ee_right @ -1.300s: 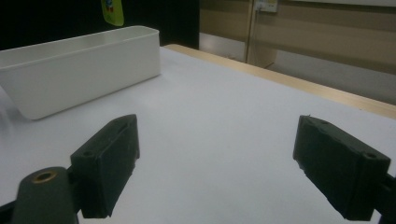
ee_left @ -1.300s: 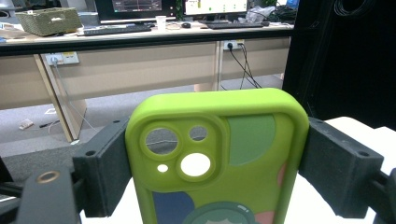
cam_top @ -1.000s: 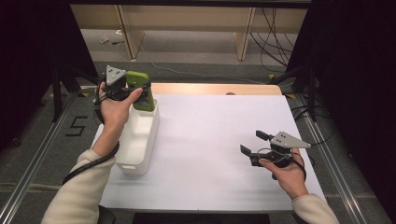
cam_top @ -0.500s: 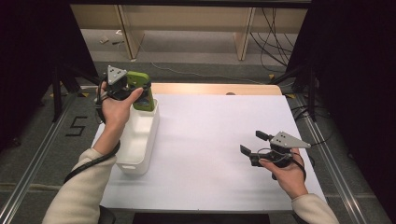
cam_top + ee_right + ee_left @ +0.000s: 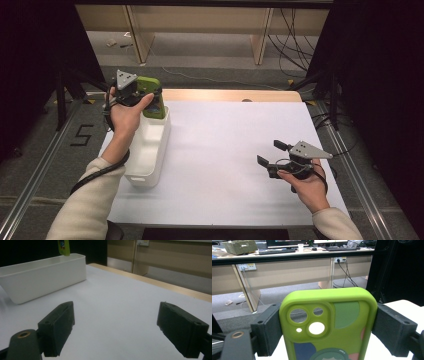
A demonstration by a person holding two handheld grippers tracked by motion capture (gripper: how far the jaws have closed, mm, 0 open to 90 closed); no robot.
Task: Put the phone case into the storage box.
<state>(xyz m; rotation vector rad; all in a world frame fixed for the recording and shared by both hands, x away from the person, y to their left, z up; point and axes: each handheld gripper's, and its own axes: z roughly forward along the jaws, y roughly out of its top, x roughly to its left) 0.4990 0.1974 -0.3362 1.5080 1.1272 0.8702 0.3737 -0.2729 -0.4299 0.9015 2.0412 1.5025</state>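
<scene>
The left claw (image 5: 145, 97) is gripping a green phone case (image 5: 151, 97), its two black jaws pressing against the case's long sides. In the left gripper view the phone case (image 5: 329, 325) is standing upright between the jaws, its back facing the camera, with the round camera cut-outs sitting toward the upper left and coloured patches and part of a cartoon figure showing lower down. The jaws are standing wide, because the case spans the whole gap between them. The person's left hand (image 5: 125, 112) is wrapping around the claw's body, and its grey three-cornered plate is sitting on top.

Directly beneath this claw, a long white bin (image 5: 150, 150) is resting on the desk (image 5: 225, 140), which is covered in white. The case is hanging over the far end of the bin; whether its lower edge is touching the bin, I cannot tell.

The right claw (image 5: 272, 152) is hovering low over the near right part of the desk, well apart from the bin, held in the person's right hand (image 5: 307, 187). Its jaws are standing wide apart with nothing between them. Looking along them in the right gripper view, the bare white surface is lying ahead of the right claw (image 5: 115, 327), the white bin (image 5: 42, 277) is sitting farther off to its left, and the lower end of the phone case (image 5: 63, 247) is hanging just above the bin's far rim.
</scene>
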